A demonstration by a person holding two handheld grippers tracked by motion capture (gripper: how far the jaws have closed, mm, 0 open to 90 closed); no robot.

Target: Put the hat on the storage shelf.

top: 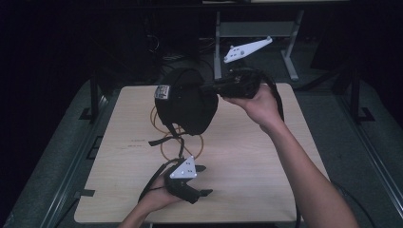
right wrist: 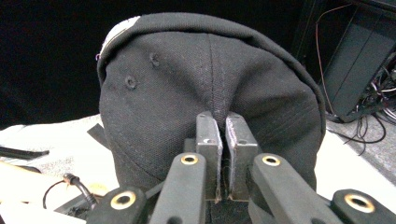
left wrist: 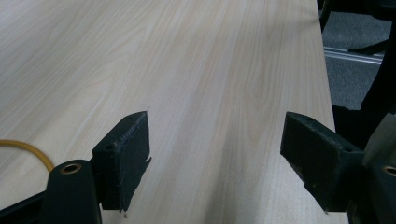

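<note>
A black cotton-twill cap, domed and stitched in panels with small eyelets, hangs lifted above the pale wood-grain tabletop, its fabric pinched between the closed jaws of the right gripper. The left gripper rests low at the near edge, its blocky black jaws wide apart and empty, beside a loop of yellow cord.

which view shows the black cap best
The right gripper view: the black cap shows close up, its stitching clear, pinched in the right gripper. The high view shows it small and dark above the table.
</note>
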